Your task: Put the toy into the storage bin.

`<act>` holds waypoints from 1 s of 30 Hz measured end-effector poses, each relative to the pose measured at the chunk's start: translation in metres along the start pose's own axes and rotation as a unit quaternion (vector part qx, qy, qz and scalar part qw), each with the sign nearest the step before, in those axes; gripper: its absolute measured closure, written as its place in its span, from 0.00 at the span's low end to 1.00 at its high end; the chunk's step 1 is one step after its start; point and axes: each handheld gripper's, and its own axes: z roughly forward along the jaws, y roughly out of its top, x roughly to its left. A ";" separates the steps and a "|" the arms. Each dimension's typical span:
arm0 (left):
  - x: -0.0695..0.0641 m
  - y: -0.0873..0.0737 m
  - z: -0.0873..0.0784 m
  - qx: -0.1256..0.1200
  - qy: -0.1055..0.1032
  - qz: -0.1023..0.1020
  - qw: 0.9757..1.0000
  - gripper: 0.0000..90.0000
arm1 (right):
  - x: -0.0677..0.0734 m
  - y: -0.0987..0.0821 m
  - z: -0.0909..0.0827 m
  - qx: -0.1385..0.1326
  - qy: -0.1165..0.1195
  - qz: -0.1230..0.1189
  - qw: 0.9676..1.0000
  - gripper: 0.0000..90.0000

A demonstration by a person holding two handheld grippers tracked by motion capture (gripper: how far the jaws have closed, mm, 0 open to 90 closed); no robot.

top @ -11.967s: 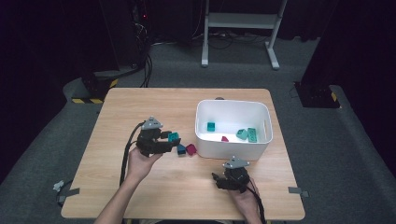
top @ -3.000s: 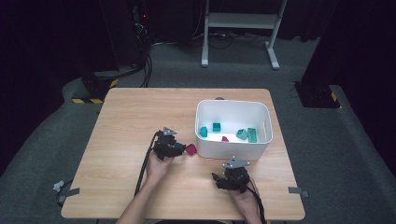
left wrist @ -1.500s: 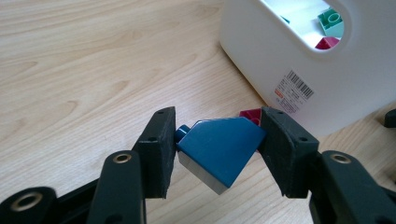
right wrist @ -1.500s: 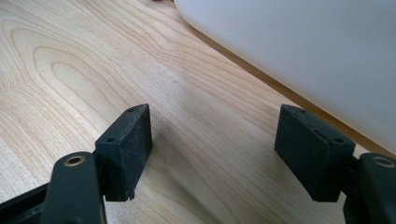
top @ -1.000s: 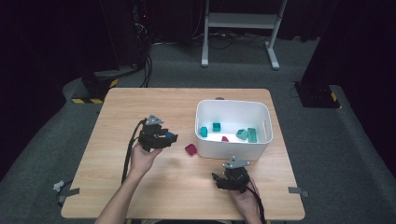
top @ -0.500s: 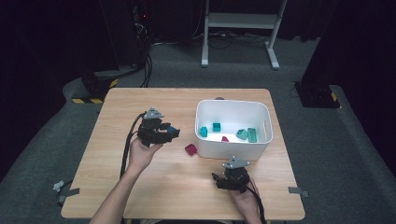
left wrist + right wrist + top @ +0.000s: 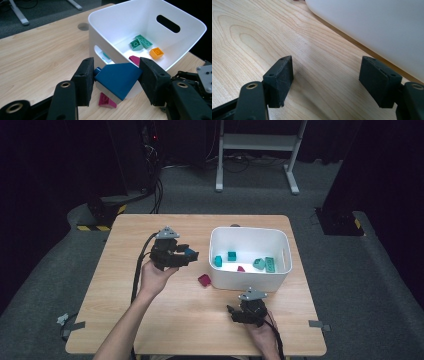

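My left gripper is shut on a dark teal sloped block and holds it above the table, just left of the white bin. A magenta block lies on the wood beside the bin's near left corner. Inside the bin lie teal and green blocks, an orange block and a magenta piece. My right gripper rests low on the table in front of the bin, open, nothing between its pads.
The wooden table has open room at its left and front. Its edges drop to grey carpet. A white frame stands behind the table, and cables lie on the floor at the far left. The bin wall rises close to my right gripper.
My left gripper has risen and moved a little toward the bin with the teal block in it. The right gripper has stayed put.
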 end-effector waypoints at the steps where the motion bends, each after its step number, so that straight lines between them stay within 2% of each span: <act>1: 0.000 0.000 0.000 0.000 0.000 0.000 1.000 0.53 | 0.000 0.000 0.000 0.000 0.000 0.000 1.000 0.31; 20: -0.019 0.030 0.011 0.000 -0.030 0.019 0.999 0.53 | 0.000 0.000 0.000 0.000 0.000 0.000 1.000 0.31; 30: -0.027 0.037 0.023 0.003 -0.041 0.021 0.999 0.53 | 0.000 0.000 0.000 0.000 0.001 0.000 1.000 0.31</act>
